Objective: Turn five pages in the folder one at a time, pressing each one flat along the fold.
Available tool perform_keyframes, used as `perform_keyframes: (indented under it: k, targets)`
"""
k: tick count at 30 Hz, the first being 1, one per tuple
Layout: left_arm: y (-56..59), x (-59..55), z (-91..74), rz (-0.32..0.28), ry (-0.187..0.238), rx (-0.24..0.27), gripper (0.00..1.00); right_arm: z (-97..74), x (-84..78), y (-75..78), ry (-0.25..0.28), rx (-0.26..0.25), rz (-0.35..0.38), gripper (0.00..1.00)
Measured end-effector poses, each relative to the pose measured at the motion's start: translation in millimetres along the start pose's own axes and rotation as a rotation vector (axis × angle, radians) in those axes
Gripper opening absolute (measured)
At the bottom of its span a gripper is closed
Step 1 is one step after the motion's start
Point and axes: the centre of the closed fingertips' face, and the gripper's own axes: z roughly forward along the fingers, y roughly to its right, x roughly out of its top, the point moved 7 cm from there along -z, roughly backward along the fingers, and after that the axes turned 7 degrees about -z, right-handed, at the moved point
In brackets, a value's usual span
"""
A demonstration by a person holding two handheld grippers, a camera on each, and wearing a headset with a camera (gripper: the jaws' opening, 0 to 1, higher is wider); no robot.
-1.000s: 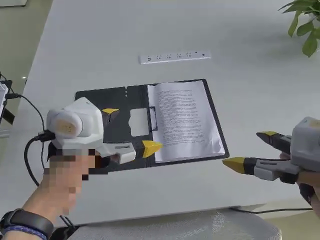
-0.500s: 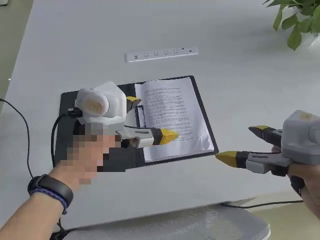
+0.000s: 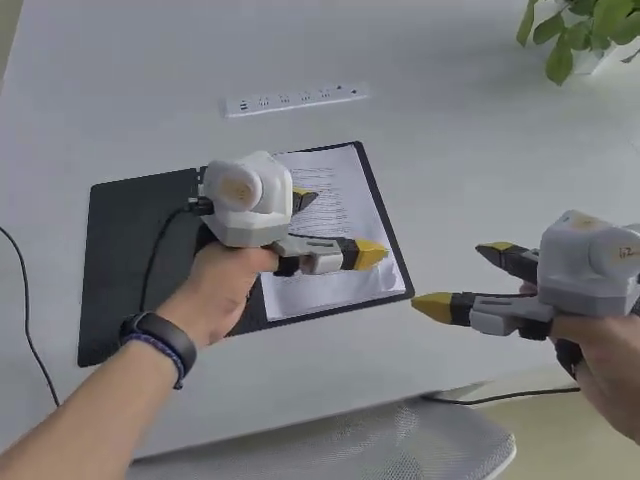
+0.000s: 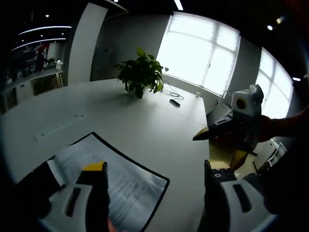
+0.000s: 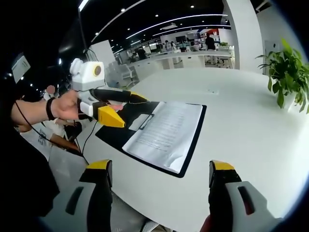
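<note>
A black folder (image 3: 130, 250) lies open on the white table, with a printed page (image 3: 340, 285) on its right half. My left gripper (image 3: 337, 225) hovers open just above that page, tips pointing right, nothing between its fingers. My right gripper (image 3: 463, 275) stands open off the folder's right edge, over the table's near edge, tips pointing left at the page. The right gripper view shows the page (image 5: 166, 128) ahead of its spread jaws, and the left gripper (image 5: 128, 111) over the folder's left part. In the left gripper view the page (image 4: 116, 181) lies below the jaws.
A white power strip (image 3: 295, 98) lies on the table behind the folder. A potted plant (image 3: 580, 35) stands at the far right corner. A grey chair back (image 3: 330, 445) sits at the near edge, and a black cable (image 3: 20, 300) runs at the left.
My left gripper has moved right, from over the folder's left cover to above the printed page. The right gripper has stayed near the folder's right edge, still open.
</note>
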Motion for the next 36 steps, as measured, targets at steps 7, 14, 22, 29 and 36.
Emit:
perform_keyframes:
  k: [7,14,22,29,36]
  targets:
    - [10.8,-21.3,33.1,0.019,-0.067,-0.016,0.78,-0.3,-3.1,4.6,0.002,0.002,0.012,0.81]
    - [18.5,-40.4,60.8,0.032,-0.105,-0.025,0.7,-0.5,-8.9,8.4,-0.002,0.009,0.03,0.8]
    - [9.1,-67.6,82.6,0.033,-0.161,0.001,0.61,0.0,-13.9,10.1,-0.006,0.02,0.046,0.79]
    - [-1.7,-83.2,92.8,0.014,-0.183,0.054,0.53,2.8,-20.8,14.8,-0.011,0.031,0.062,0.79]
    - [-2.5,-93.0,97.0,0.0,-0.204,0.078,0.47,6.3,-24.6,19.9,-0.011,0.037,0.082,0.79]
